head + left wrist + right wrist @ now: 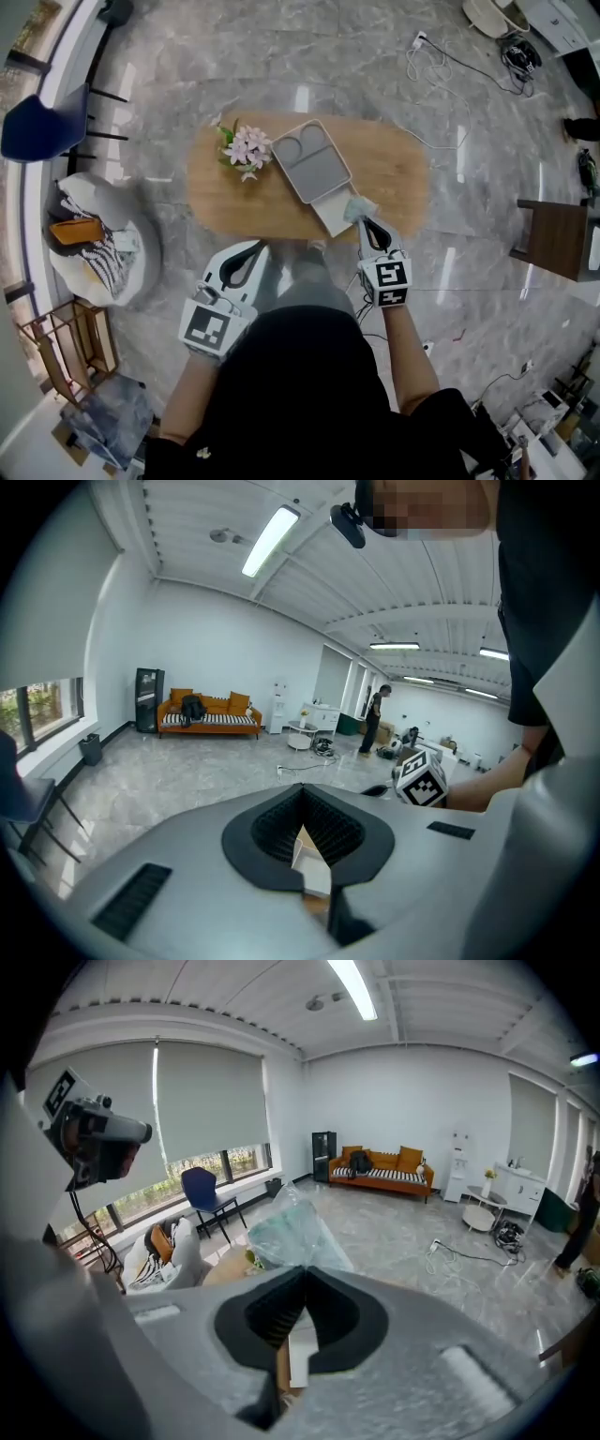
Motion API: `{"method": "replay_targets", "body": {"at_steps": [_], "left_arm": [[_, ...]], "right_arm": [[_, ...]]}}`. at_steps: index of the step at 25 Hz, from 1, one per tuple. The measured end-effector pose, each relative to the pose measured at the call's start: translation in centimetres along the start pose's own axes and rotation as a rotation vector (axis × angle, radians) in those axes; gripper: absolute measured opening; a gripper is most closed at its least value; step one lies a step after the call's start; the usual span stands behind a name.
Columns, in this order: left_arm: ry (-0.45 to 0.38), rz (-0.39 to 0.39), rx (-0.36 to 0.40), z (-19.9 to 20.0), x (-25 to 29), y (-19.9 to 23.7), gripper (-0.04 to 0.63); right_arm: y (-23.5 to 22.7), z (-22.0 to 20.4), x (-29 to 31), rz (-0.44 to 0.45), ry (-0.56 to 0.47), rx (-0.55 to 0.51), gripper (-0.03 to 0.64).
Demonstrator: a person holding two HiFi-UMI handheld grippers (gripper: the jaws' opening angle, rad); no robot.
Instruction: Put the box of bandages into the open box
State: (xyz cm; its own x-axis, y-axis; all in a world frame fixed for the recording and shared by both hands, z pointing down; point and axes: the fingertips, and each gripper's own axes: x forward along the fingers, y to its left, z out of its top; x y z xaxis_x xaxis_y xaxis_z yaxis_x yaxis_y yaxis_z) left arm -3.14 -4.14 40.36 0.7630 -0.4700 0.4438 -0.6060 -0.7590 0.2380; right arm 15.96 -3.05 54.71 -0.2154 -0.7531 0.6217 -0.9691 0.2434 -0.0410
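The right hand-held gripper [365, 221], pinching the bandages [359, 206] at the worktop's [398, 178] near edge, should next carry them over the open box [314, 167].

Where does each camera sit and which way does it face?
Head view: on the person's head, facing steeply down at table and open box; shows arms, left hand-held gripper, right hand-held gripper.
Left gripper view: on that gripper, facing toward the sofa; shows its shut jaws, a forearm.
Right gripper view: on that gripper, facing the windows; shows jaws shut on the box of bandages.
Shared: both gripper views show the orange sofa.
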Motion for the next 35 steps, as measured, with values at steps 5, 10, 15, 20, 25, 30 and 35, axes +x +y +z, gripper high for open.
{"method": "replay_targets", "body": {"at_steps": [5,10,15,20,25,30,35], "left_arm": [[0.024,0.063,-0.014,-0.2,1.5,0.3,0.011],[0.063,0.113,-0.034,-1.3,2.4,0.3,0.011],[0.095,0.148,-0.059,-2.5,3.0,0.0,0.011],[0.107,0.177,-0.086,-3.8,3.5,-0.1,0.011],[0.142,0.202,-0.118,-5.8,3.4,-0.1,0.011],[0.173,0.213,-0.147,-7.5,3.4,0.2,0.011],[0.196,0.227,-0.148,-8.5,3.1,1.0,0.011]], "right_arm": [[-1.0,-3.4,4.2,0.070,0.062,-0.015,0.000],[-1.8,-6.5,8.0,0.126,0.128,-0.038,0.000],[-1.8,-9.9,11.3,0.181,0.202,-0.074,0.000],[-1.5,-14.1,14.5,0.231,0.285,-0.112,0.000],[-1.4,-18.5,17.0,0.265,0.370,-0.130,0.000],[-1.5,-21.9,19.4,0.273,0.445,-0.135,0.001],[-1.2,-24.7,21.7,0.286,0.504,-0.164,0.002]]}}
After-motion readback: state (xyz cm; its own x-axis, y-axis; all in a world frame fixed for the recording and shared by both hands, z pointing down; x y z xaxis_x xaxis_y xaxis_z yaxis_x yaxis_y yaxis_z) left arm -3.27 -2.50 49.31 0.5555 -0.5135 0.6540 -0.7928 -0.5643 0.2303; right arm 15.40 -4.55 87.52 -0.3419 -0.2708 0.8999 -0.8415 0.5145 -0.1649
